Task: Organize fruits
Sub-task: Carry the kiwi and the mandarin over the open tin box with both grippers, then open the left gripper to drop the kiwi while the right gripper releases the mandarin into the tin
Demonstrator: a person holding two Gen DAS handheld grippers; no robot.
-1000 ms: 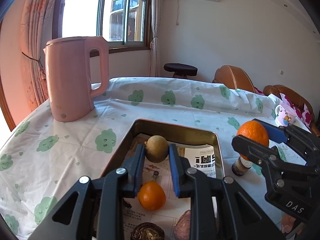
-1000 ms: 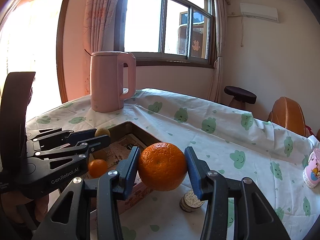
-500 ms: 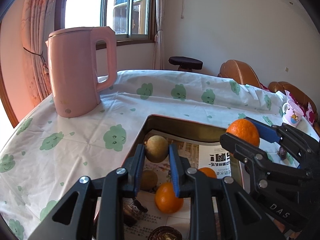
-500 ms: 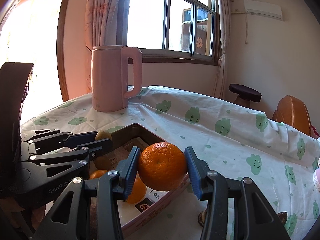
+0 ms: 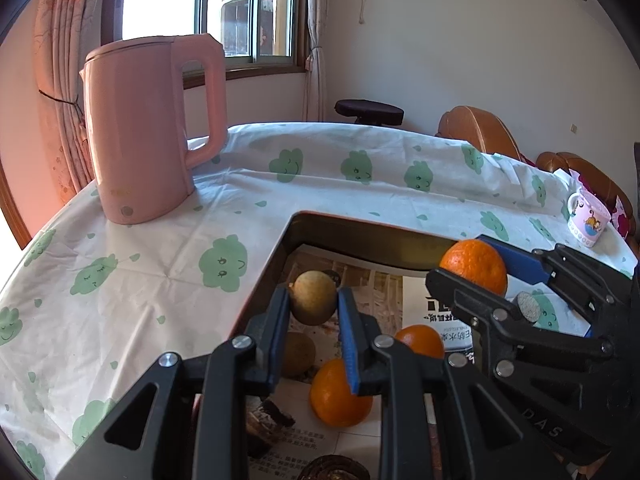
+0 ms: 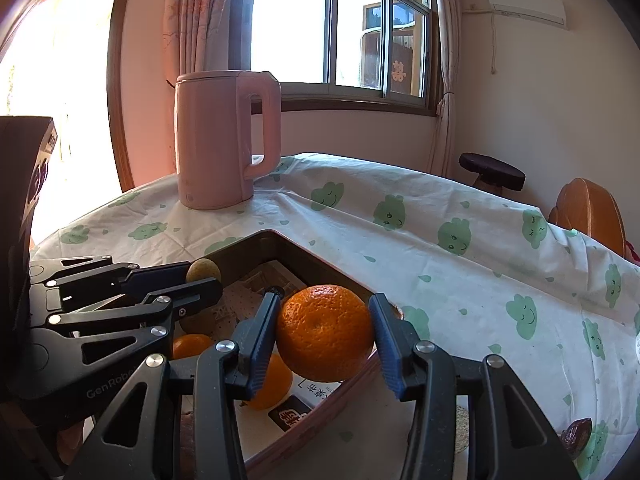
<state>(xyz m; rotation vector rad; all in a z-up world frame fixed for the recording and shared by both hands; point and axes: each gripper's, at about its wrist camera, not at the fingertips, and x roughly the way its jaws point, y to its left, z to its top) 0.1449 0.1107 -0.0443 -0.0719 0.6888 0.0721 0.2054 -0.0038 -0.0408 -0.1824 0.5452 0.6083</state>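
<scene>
Fruits are sitting both in the grippers and in the tray (image 5: 360, 240), a metal tin lined with printed paper on the table. The left gripper (image 5: 314, 310) is pinching a small tan round fruit (image 5: 313, 298) between its blue-padded fingers and holding it in the air above the tray's near-left part. The right gripper (image 6: 324, 334) is clamping a big orange (image 6: 324, 332) between its fingers, hanging over the tray's right edge; in the left wrist view that same orange (image 5: 474, 266) is showing beside the tray's far wall.

Lying on the paper inside the tray are two smaller oranges, one near the middle (image 5: 340, 398) and one just beyond it (image 5: 420, 340), plus a brownish round fruit (image 5: 298, 354) directly under the left gripper's fingers. Some dark, wrinkled fruit (image 5: 336, 470) is peeking in at the bottom edge of the left view; what it is cannot be told.

A pink kettle (image 5: 152, 128) is standing upright on the white tablecloth (image 5: 160, 260) with green cloud faces, well to the far left of the tray. A small painted mug (image 5: 588, 222) is standing near the table's right edge. A dark shrivelled piece (image 6: 576, 428) is lying on the cloth to the right of the right gripper.
</scene>
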